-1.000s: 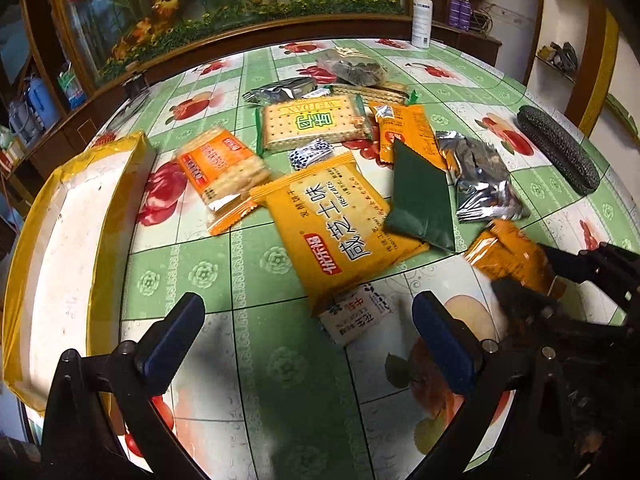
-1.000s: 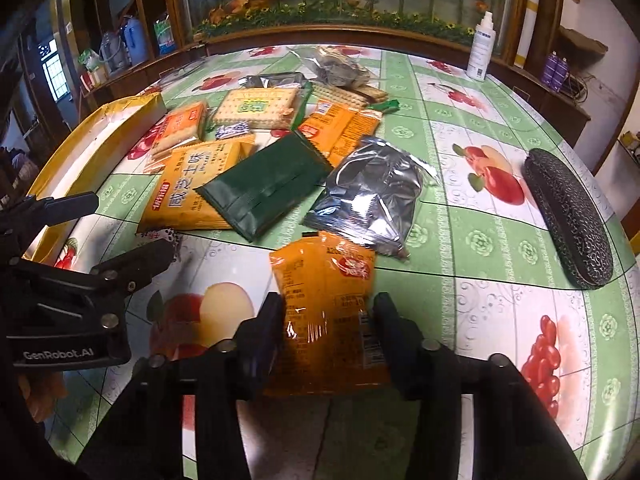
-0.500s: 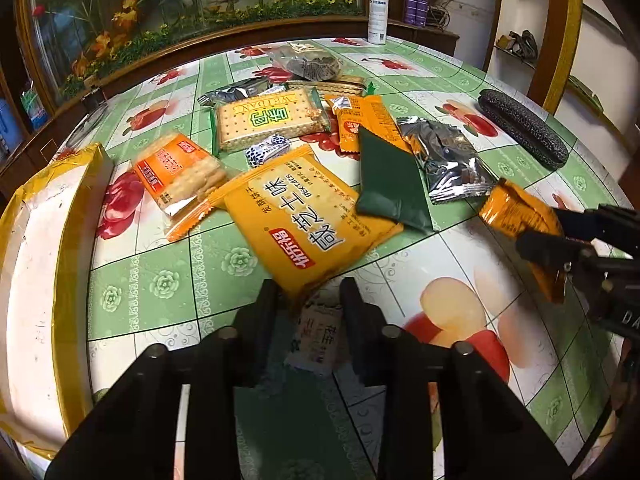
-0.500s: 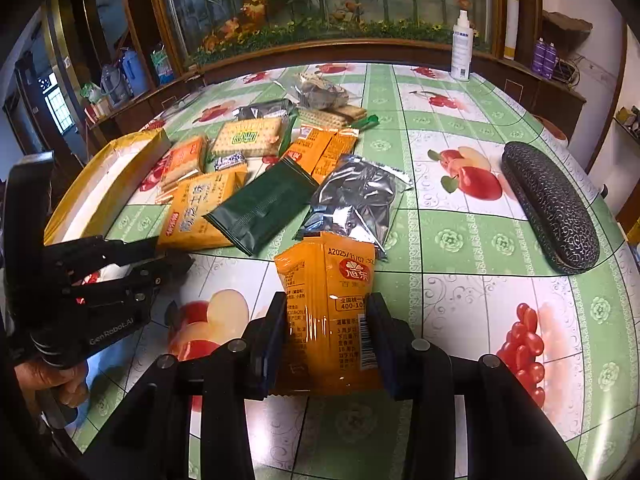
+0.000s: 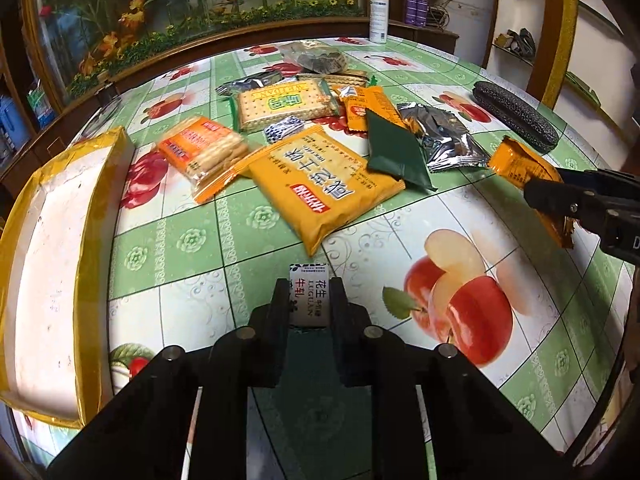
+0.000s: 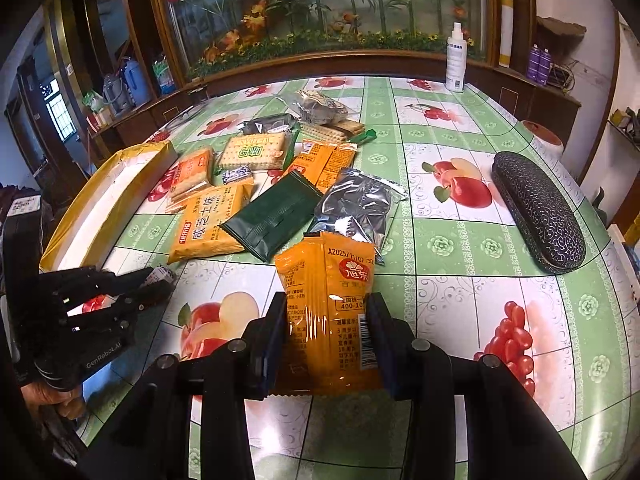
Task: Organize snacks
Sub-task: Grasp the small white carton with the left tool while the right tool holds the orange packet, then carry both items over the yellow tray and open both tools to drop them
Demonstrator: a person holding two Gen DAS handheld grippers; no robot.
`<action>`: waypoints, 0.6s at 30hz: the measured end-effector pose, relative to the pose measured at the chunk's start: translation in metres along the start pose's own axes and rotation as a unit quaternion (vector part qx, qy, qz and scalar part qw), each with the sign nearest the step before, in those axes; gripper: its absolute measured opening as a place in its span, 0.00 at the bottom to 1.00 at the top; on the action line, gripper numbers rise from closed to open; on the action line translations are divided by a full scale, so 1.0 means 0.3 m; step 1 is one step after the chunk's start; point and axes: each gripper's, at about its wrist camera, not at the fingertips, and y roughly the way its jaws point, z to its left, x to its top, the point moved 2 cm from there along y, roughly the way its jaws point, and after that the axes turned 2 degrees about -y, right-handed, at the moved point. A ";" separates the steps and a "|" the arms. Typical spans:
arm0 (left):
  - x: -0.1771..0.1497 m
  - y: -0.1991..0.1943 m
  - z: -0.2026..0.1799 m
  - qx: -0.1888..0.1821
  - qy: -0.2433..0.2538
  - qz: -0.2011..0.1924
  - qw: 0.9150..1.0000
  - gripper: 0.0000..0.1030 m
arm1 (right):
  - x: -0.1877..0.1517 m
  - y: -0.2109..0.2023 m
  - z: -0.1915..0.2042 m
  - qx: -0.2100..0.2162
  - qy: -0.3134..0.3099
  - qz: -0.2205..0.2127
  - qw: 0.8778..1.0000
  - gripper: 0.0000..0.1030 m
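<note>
My left gripper (image 5: 309, 292) is shut on a small white candy packet (image 5: 309, 296) with black print, just above the tablecloth. My right gripper (image 6: 326, 312) is shut on an orange snack packet (image 6: 332, 300), lifted off the table; in the left wrist view that orange snack packet (image 5: 524, 168) hangs at the right. From the right wrist view the left gripper (image 6: 160, 280) is low at the left with the white packet's tip showing. A yellow-edged box (image 5: 52, 240) lies open at the left. Several snack packs lie mid-table, among them a big yellow cracker bag (image 5: 320, 188) and a dark green pack (image 5: 394, 152).
A black patterned glasses case (image 6: 536, 208) lies at the right. A white spray bottle (image 6: 456, 60) stands at the table's far edge. A silver foil pack (image 6: 360, 204) and a green-printed biscuit pack (image 5: 284, 104) sit among the snacks. A person's hand (image 6: 52, 396) holds the left gripper.
The left gripper's jaws went from wide open to shut on the white candy packet. The right gripper lifted the orange packet off the table.
</note>
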 end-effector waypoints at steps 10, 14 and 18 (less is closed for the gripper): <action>-0.003 -0.069 0.026 0.002 -0.020 -0.030 0.999 0.15 | 0.015 -0.039 0.049 0.009 -0.011 -0.017 1.000 0.40; 0.017 -0.117 0.054 0.017 -0.033 -0.049 0.998 0.15 | 0.030 -0.046 0.092 0.015 -0.025 -0.020 0.999 0.40; 0.030 -0.160 0.110 0.037 -0.052 -0.064 0.996 0.15 | 0.057 -0.040 0.152 0.023 -0.042 -0.021 0.999 0.40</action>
